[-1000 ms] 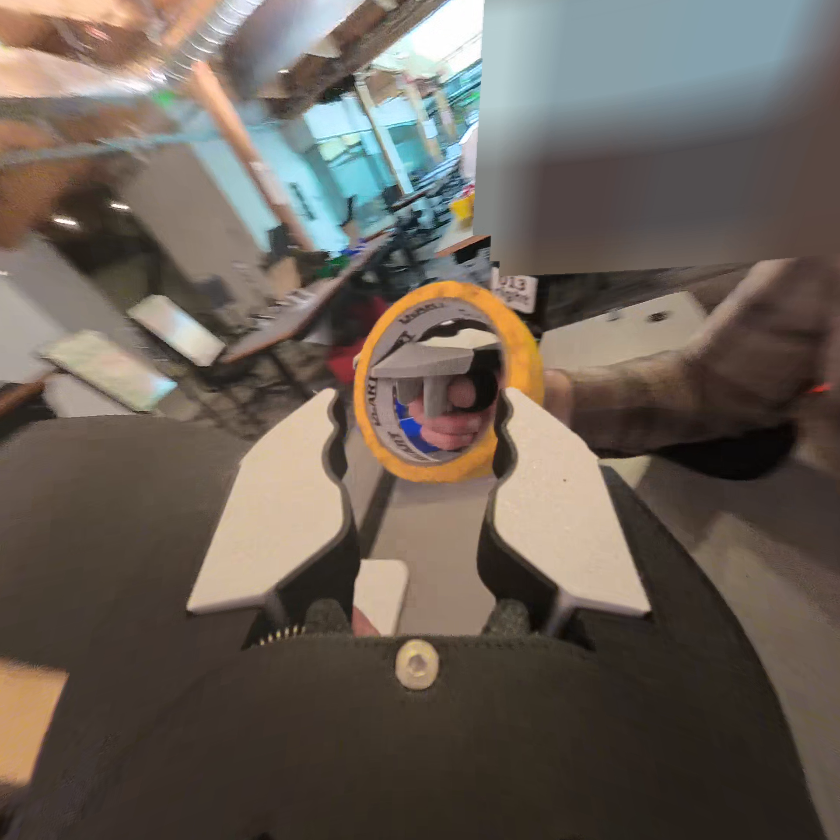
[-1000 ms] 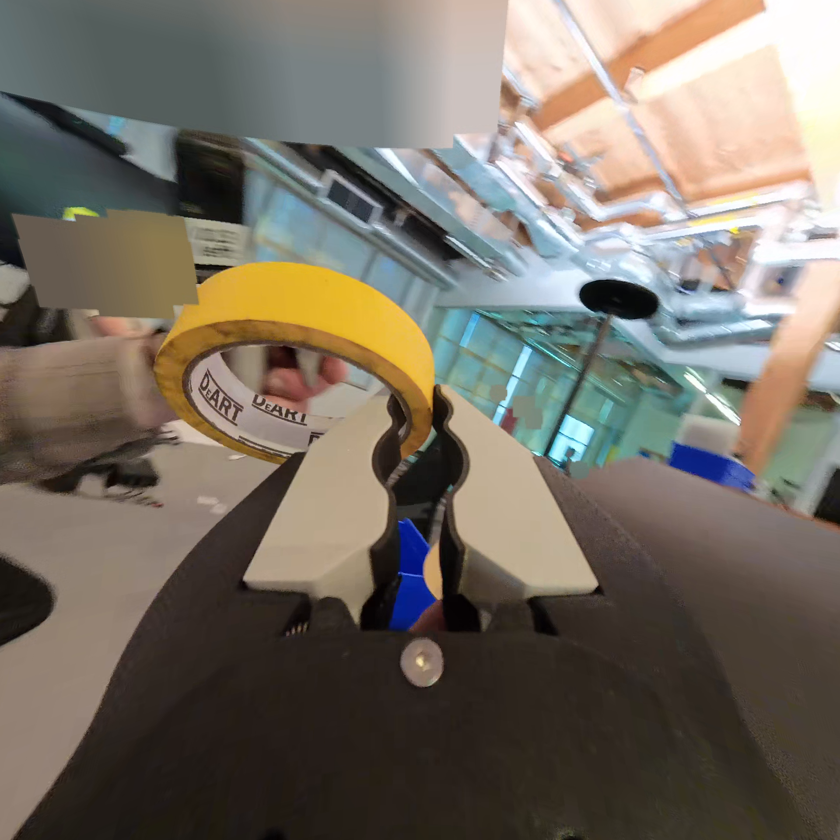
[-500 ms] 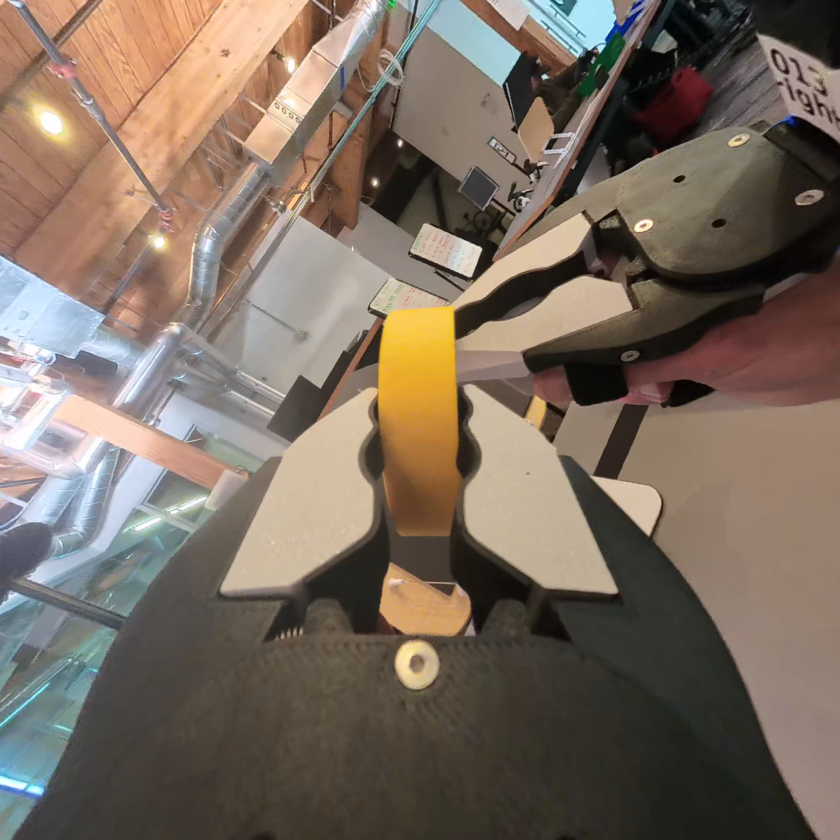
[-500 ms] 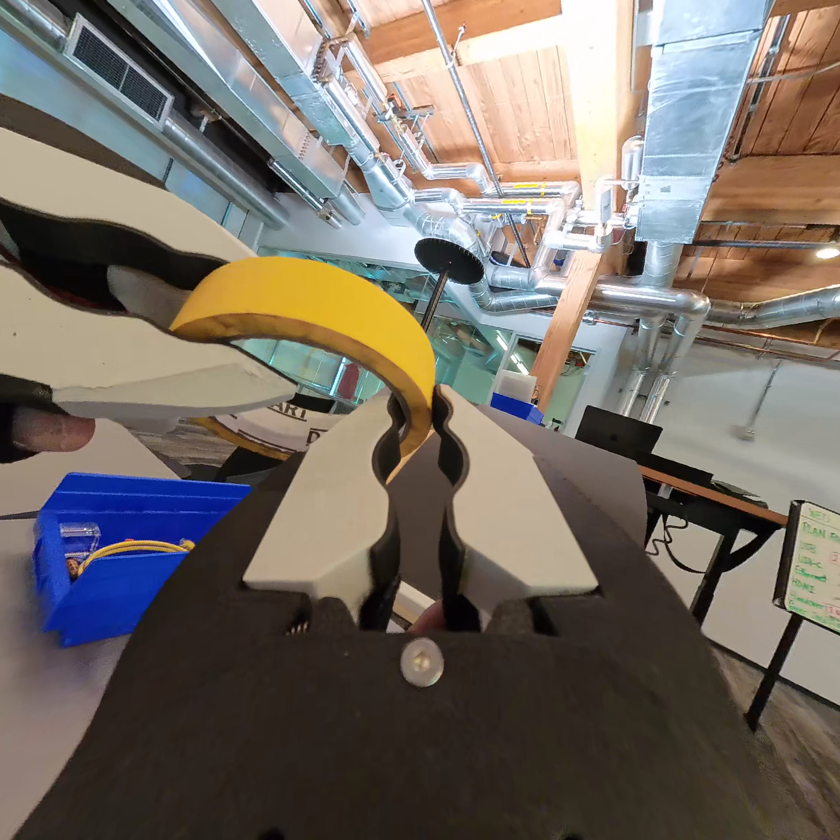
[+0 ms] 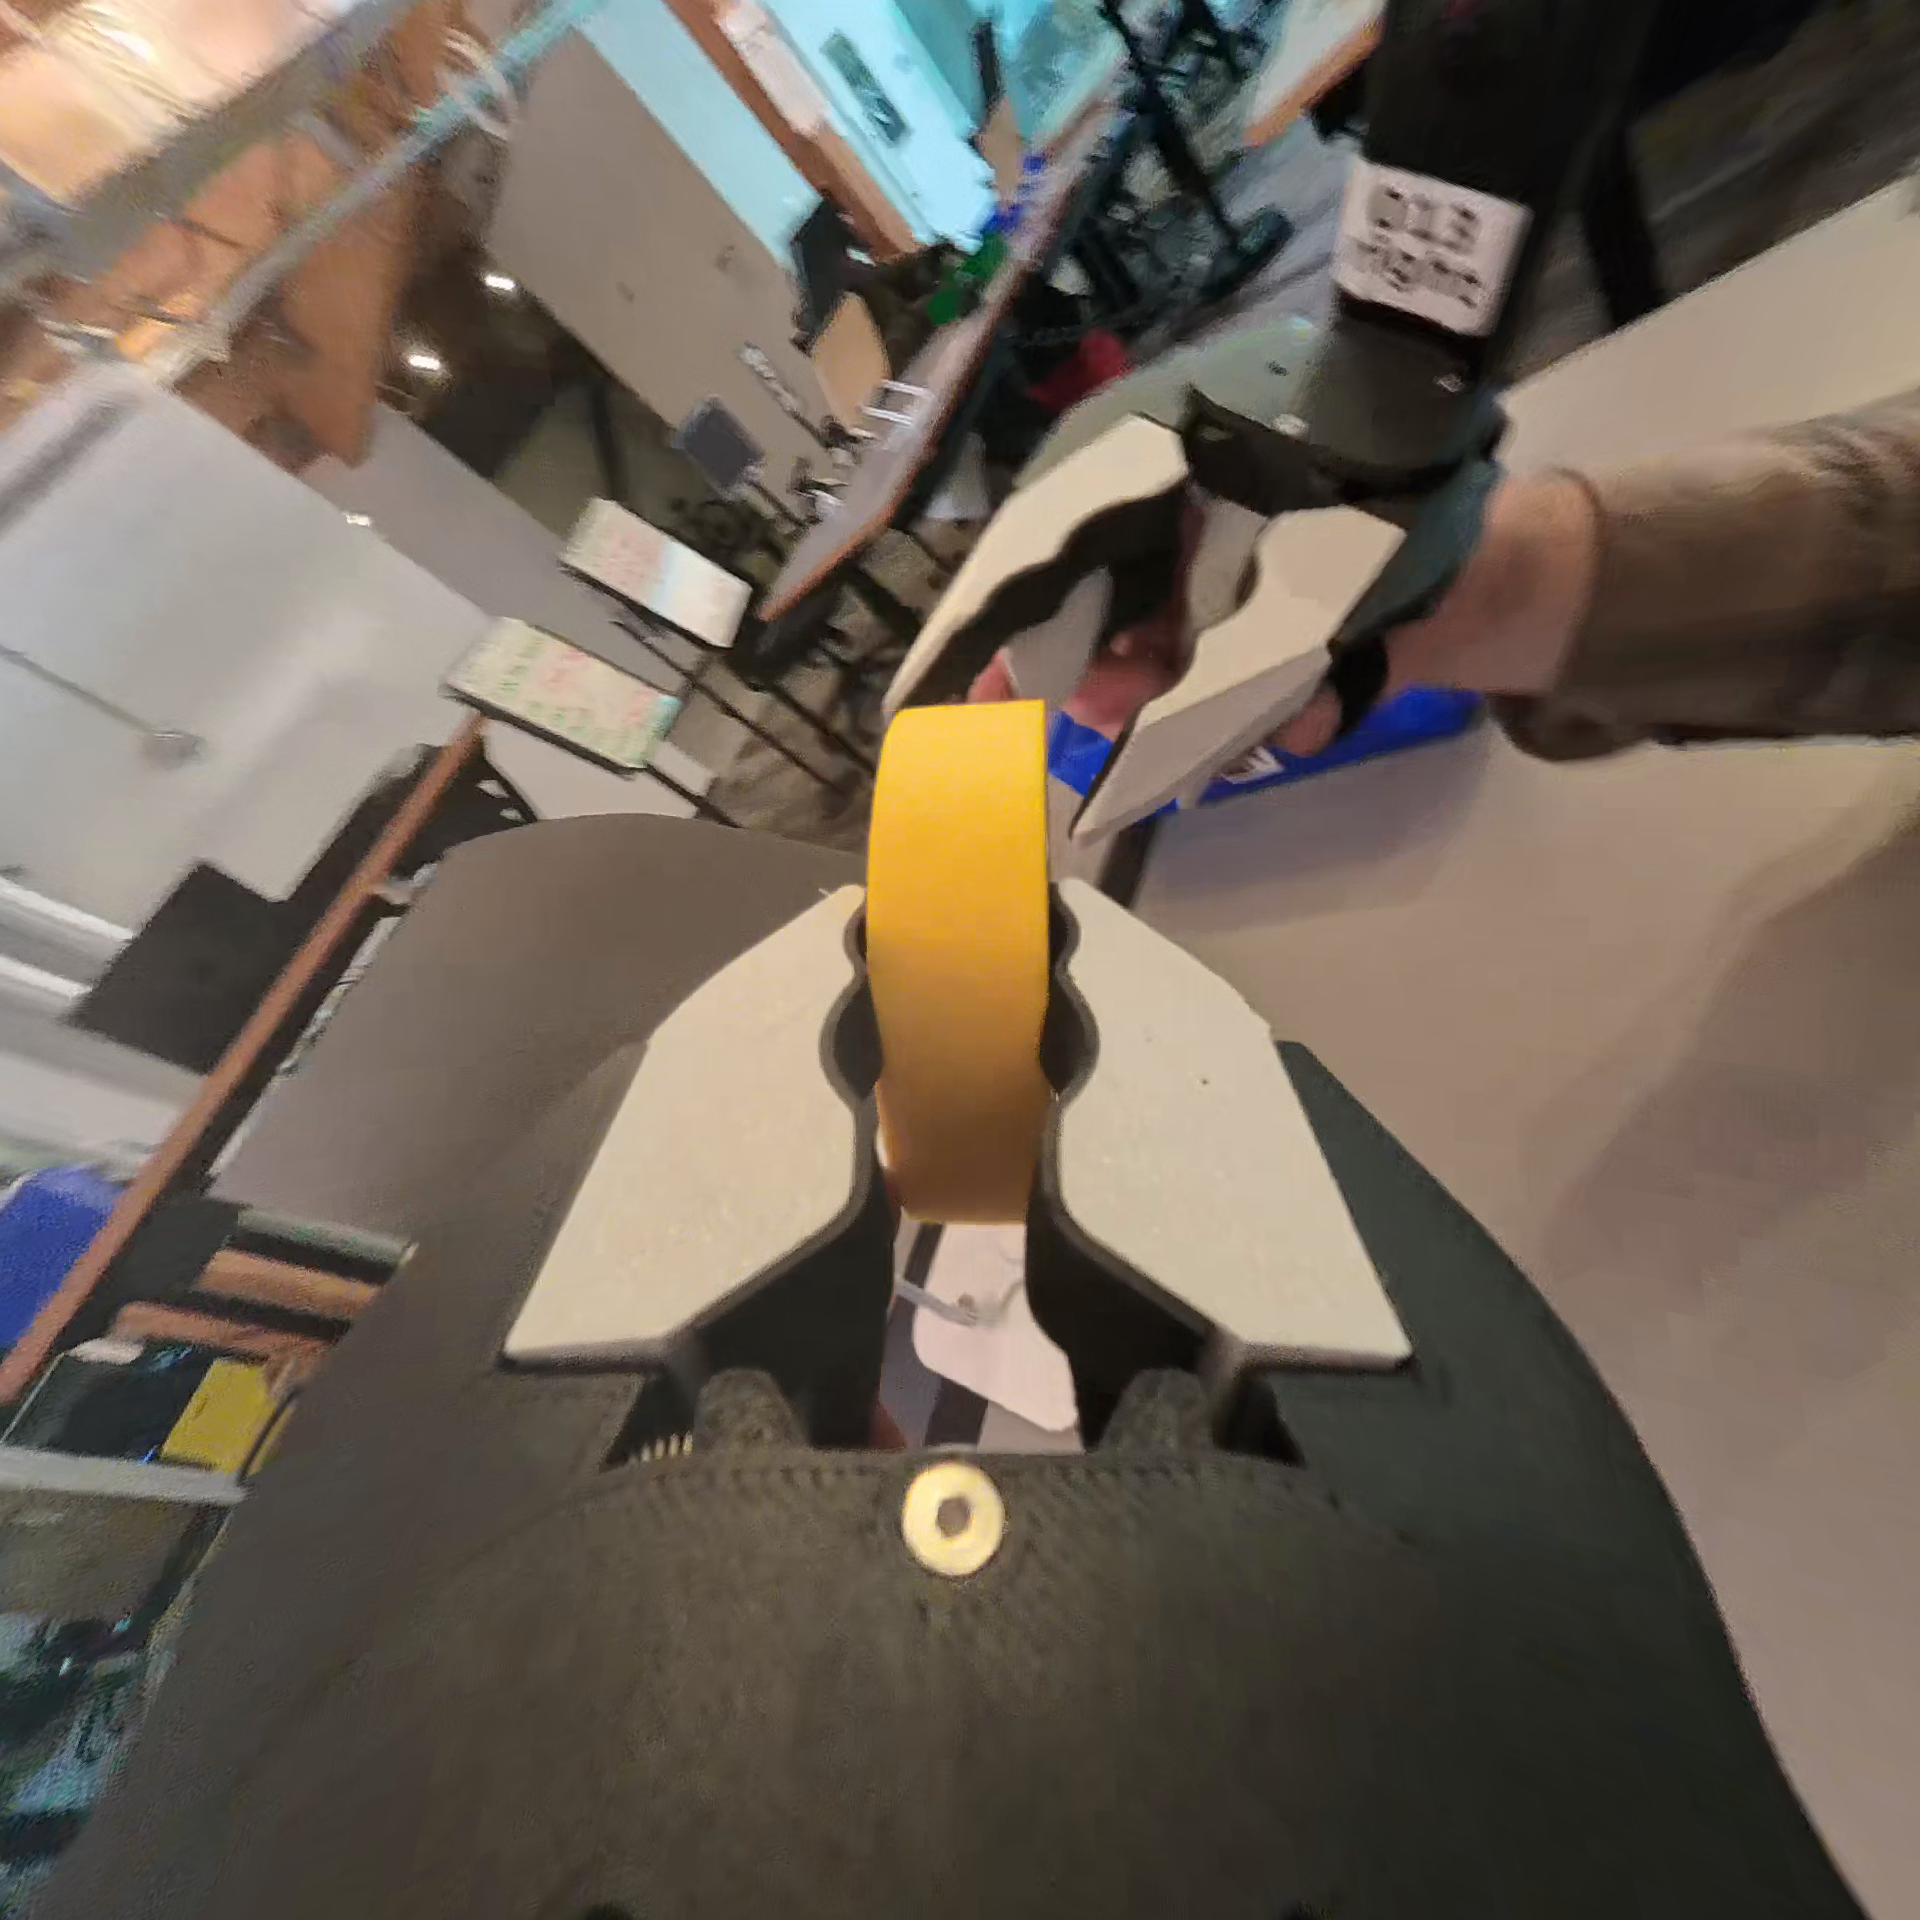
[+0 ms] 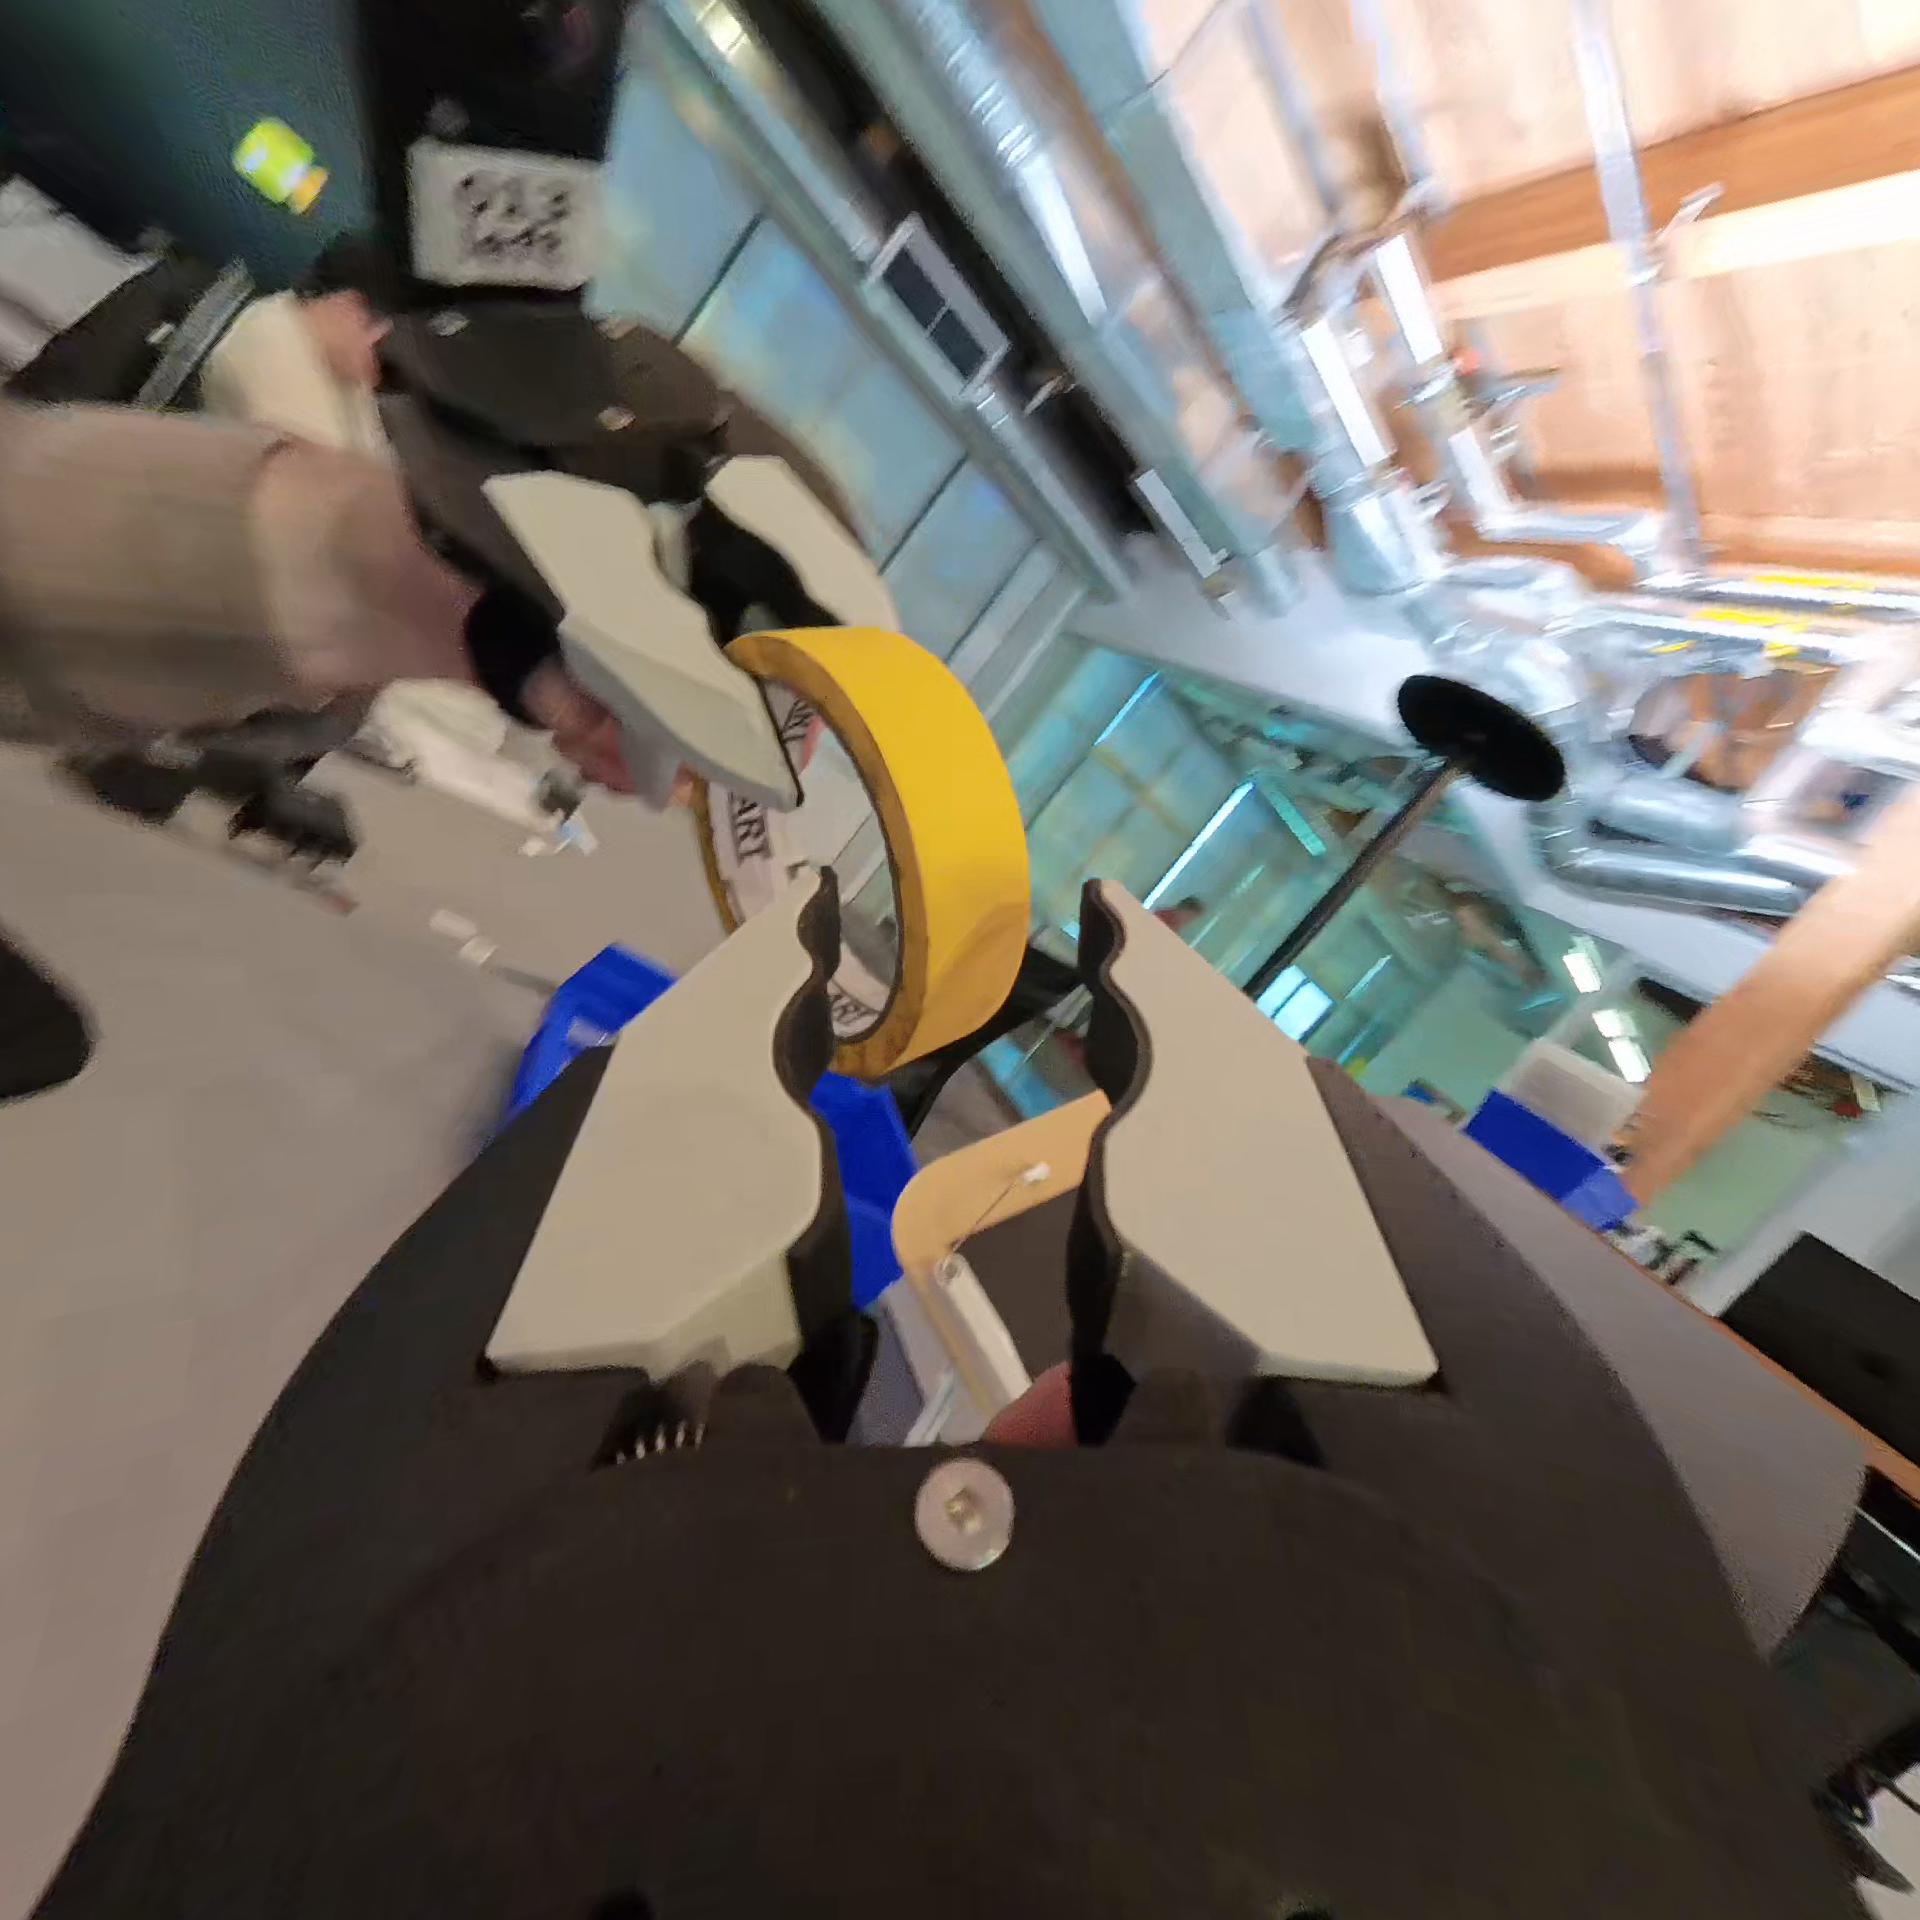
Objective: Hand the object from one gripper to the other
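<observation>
Grey counter (image 5: pixel 1455 1039) below, workshop ducting overhead.
Left tongs (image 5: pixel 958 1023) clamp the yellow masking tape roll (image 5: pixel 958 966) edge-on; right tongs (image 6: pixel 956 997) gape wide, empty, just beside it.

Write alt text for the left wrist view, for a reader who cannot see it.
The left gripper is clamped on a yellow tape roll, held edge-on between its grey fingers. Just beyond it, the right gripper, held in a person's hand, is open and clear of the roll, above a grey table.
</observation>
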Motion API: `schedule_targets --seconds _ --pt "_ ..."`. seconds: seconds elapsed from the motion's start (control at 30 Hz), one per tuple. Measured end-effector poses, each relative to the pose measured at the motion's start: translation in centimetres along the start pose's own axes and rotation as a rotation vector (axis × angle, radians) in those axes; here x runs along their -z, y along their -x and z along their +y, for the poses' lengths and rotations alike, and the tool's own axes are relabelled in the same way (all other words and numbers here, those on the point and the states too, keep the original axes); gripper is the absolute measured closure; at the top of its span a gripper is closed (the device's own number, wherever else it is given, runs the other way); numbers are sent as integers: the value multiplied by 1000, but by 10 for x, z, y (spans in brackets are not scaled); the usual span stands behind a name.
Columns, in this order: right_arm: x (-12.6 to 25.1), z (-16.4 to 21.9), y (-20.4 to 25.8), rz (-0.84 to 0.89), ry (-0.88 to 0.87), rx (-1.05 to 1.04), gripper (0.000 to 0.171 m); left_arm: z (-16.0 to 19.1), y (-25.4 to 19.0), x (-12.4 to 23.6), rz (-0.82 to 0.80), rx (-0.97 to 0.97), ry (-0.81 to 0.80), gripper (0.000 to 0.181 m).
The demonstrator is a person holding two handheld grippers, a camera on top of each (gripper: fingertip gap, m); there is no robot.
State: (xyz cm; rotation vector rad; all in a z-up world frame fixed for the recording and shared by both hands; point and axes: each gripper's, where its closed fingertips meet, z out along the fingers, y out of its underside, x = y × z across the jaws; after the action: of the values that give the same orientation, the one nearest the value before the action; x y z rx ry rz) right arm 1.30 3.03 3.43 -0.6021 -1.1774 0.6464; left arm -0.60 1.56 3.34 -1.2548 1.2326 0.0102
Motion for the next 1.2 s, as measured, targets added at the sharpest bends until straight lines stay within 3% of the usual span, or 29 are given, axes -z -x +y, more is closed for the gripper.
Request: schedule_targets --seconds 0.17,0.27,0.33,0.43,0.53,0.7,0.8,0.93,1.07,1.13,1.2 --pt "4 0 25 -173 67 -2 121 5 -18 -2 173 -125 70 154" --pt "0 5 39 -221 98 24 130 3 -35 -7 277 -176 90 154" --pt "0 9 44 -244 113 35 148 3 -38 -9 296 -202 106 153" --pt "0 6 39 -236 92 -8 150 -1 -34 -11 288 -192 81 154" --pt "-1 5 22 -143 76 -34 150 -7 -14 -15 150 -197 67 147" --pt "2 0 -21 70 -6 -203 150 -15 15 -9 -122 -151 -11 115" --pt "3 -1 -34 131 -63 -351 150 2 25 -13 -331 -251 60 93" --pt "-1 -4 -33 90 -144 -592 150 21 33 -21 -551 -402 133 67" --pt "-9 -1 -22 -42 -212 -879 150 25 37 -25 -604 -431 87 44" --pt "-10 -2 -18 -134 -261 -1019 150 22 39 -23 -590 -402 37 42" --pt "-11 -3 -11 -216 -281 -1098 150 19 35 -23 -556 -427 12 52"
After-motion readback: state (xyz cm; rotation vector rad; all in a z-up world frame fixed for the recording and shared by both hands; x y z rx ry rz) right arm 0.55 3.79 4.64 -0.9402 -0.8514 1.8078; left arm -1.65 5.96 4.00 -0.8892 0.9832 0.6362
